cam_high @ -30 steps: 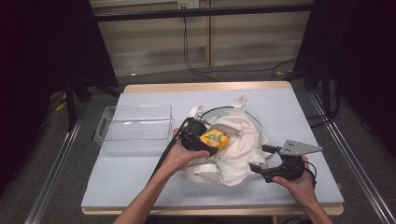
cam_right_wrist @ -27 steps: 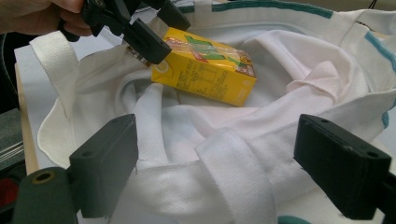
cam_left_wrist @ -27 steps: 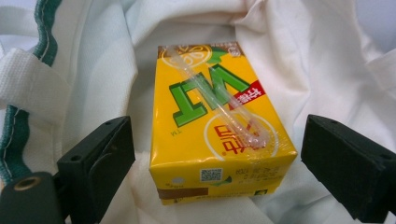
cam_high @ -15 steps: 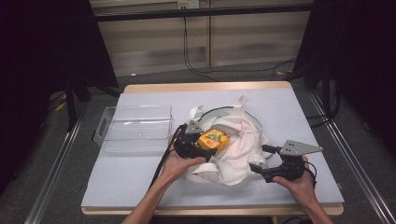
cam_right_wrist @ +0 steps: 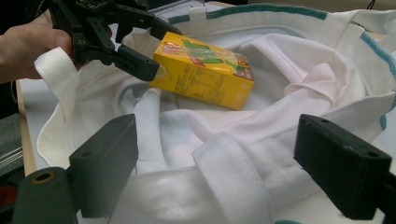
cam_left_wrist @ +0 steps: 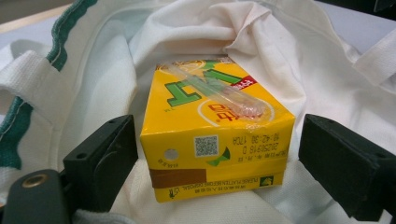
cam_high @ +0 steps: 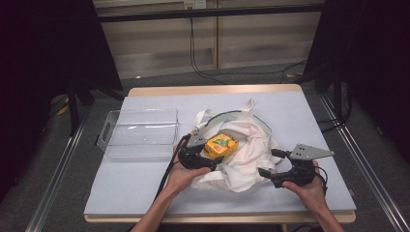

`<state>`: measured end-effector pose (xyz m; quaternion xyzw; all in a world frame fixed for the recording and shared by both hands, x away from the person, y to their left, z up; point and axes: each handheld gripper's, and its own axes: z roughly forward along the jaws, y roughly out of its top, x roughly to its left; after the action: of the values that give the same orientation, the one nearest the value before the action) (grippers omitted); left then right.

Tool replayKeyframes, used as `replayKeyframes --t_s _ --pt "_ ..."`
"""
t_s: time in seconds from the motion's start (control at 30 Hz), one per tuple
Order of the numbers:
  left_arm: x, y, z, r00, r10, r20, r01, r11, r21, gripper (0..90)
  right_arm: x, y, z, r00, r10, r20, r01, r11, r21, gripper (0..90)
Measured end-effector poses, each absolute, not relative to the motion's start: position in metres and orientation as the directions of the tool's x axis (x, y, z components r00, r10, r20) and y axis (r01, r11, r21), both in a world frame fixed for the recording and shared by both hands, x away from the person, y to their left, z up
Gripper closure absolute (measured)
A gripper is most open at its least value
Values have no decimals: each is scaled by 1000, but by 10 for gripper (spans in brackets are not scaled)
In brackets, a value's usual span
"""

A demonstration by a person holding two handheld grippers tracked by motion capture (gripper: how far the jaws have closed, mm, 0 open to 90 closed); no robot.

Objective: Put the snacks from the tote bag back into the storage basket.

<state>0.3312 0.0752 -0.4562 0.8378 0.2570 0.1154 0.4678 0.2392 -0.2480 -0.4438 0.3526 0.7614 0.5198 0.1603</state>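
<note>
Right gripper [cam_high: 267, 163]: nearest the table's front edge, held low at the bag's right side, jaws spread wide and holding nothing; in the right gripper view, white folds and a strap between the two black jaws.
Right hand [cam_high: 305, 186]: wrapped around the gripper body from below, grey plate on top.
Left hand [cam_high: 183, 175]: in from the bottom, just left of centre, cable trailing back along the forearm.
Left gripper [cam_high: 207, 153]: at the bag's left rim, aimed into the mouth; jaws wide, one each side of the carton, a gap showing at both sides in the left gripper view, no grip.
Carton [cam_left_wrist: 212, 140]: yellow, lying on its side on the cloth inside the bag mouth, green lettering up, wrapped straw taped across the top face, code and date print on the end facing the left gripper; from the right gripper view, tilted, near end by the left gripper's jaws.
Bag [cam_high: 246, 145]: white cloth with green trim at the rim, crumpled open at mid-table, straps flopped toward the far side.
Tray [cam_high: 140, 131]: clear plastic, just left of the bag, apart from it.
Table [cam_high: 300, 111]: pale blue top, wood edge.
</note>
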Motion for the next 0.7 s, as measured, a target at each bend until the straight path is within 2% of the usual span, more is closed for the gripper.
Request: replayKeyframes --t_s 0.2,0.5,0.63,0.7 --pt "330 81 -463 834 549 -53 308 -384 871 121 236 -246 -443 -708 696 117 359 213 909 133" --pt "329 77 -468 837 545 -43 290 -375 880 120 234 -245 -442 -719 686 112 349 217 912 132" --pt "329 76 -469 840 541 -37 287 -386 877 150 234 -246 -442 -716 689 113 351 215 911 132" --pt "330 76 -469 839 543 -41 288 -379 879 205 234 -246 -442 -716 689 112 350 215 912 132"
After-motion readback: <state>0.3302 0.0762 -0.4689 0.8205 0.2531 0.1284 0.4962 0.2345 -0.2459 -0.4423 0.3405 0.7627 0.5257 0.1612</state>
